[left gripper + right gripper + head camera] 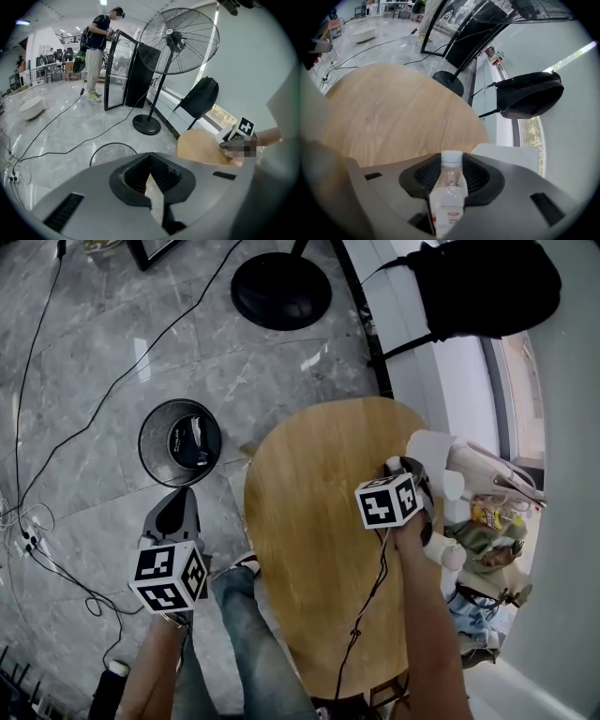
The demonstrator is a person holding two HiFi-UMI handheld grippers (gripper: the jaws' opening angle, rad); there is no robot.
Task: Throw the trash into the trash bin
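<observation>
A clear plastic bottle [449, 190] with a white cap stands upright between the jaws of my right gripper [451, 171], and both pads press on its sides. In the head view that gripper [405, 470] sits at the right edge of the round wooden table [319, 521], with the bottle hidden under it. The black mesh trash bin [147, 442] stands on the floor left of the table, some dark rubbish inside. My left gripper [175, 509] hangs over the floor just below the bin, its jaws together and empty. In its own view, the left gripper [150, 161] points toward the bin's rim [112, 145].
A fan's round black base [281, 289] stands beyond the table, and a black backpack [487, 287] rests on the window ledge. A white box [506, 152] and snack packets [487, 517] crowd the table's right side. Cables [56, 427] trail over the grey floor. A person [101, 42] stands far off.
</observation>
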